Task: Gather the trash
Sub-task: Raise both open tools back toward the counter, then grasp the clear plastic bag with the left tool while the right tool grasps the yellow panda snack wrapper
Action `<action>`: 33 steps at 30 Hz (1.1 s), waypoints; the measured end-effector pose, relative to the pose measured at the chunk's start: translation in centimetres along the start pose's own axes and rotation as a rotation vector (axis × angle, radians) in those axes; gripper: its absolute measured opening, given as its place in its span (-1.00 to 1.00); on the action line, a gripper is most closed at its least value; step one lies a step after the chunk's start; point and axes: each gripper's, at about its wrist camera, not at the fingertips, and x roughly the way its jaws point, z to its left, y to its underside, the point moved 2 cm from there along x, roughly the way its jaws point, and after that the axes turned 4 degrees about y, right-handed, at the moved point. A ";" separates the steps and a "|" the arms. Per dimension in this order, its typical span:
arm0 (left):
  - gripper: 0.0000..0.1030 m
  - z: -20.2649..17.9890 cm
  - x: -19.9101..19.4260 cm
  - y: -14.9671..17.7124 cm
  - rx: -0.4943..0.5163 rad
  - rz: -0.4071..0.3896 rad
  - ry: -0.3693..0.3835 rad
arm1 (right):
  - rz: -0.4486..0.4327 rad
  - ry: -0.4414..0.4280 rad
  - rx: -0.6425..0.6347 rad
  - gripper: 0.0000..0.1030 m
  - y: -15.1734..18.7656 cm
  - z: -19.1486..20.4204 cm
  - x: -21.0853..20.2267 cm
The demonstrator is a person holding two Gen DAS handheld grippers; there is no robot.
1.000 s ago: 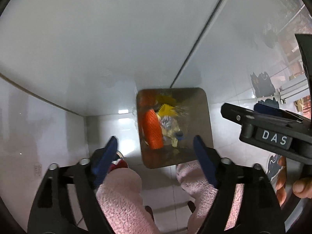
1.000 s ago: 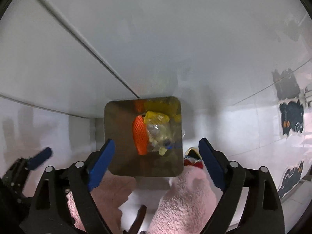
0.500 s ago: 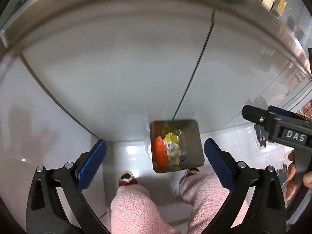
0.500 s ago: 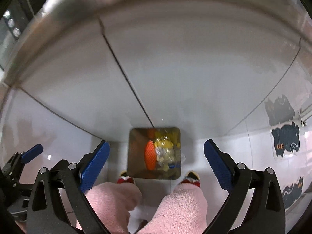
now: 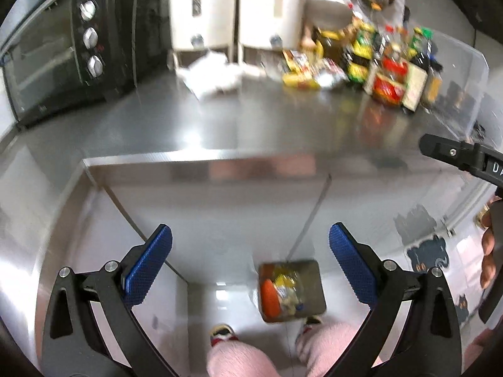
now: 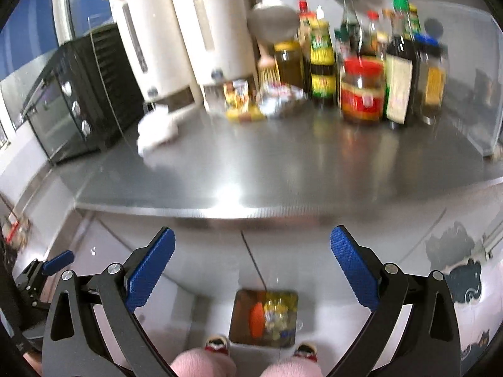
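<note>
A square metal bin (image 5: 290, 290) stands on the floor far below, with an orange net and yellow wrappers inside; the right wrist view also shows the bin (image 6: 264, 317). On the steel counter (image 5: 251, 125) lie crumpled white paper (image 5: 213, 75) and yellow wrappers (image 5: 298, 75); both the paper (image 6: 157, 128) and the wrappers (image 6: 245, 106) also show in the right wrist view. My left gripper (image 5: 250, 242) hangs open and empty in front of the counter's edge. My right gripper (image 6: 253, 242) is opening wide, with nothing between its fingers.
A black toaster oven (image 5: 63, 50) sits at the counter's left, two white kettles (image 6: 188, 31) at the back, and several bottles and jars (image 6: 361, 72) at the right behind a clear screen (image 6: 471, 78). A person's pink-trousered legs (image 5: 239, 361) stand by the bin.
Both grippers rose from just above the bin to counter height and tilted up, so the counter came into view. Both pairs of jaws spread wider.
</note>
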 end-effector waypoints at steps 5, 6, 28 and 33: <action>0.84 2.1 -0.2 -4.2 -0.029 -0.037 -0.020 | -0.019 -0.002 -0.005 0.93 -4.3 1.1 1.3; 0.84 2.4 0.1 -5.3 -0.029 -0.046 -0.025 | -0.021 -0.007 -0.004 0.93 -5.4 1.3 2.1; 0.84 7.1 13.1 -20.0 -0.069 -0.015 -0.085 | 0.111 -0.021 -0.020 0.37 -17.4 4.5 18.5; 0.68 7.4 15.8 -21.0 -0.072 0.028 -0.064 | 0.140 -0.013 -0.022 0.32 -17.8 4.6 20.7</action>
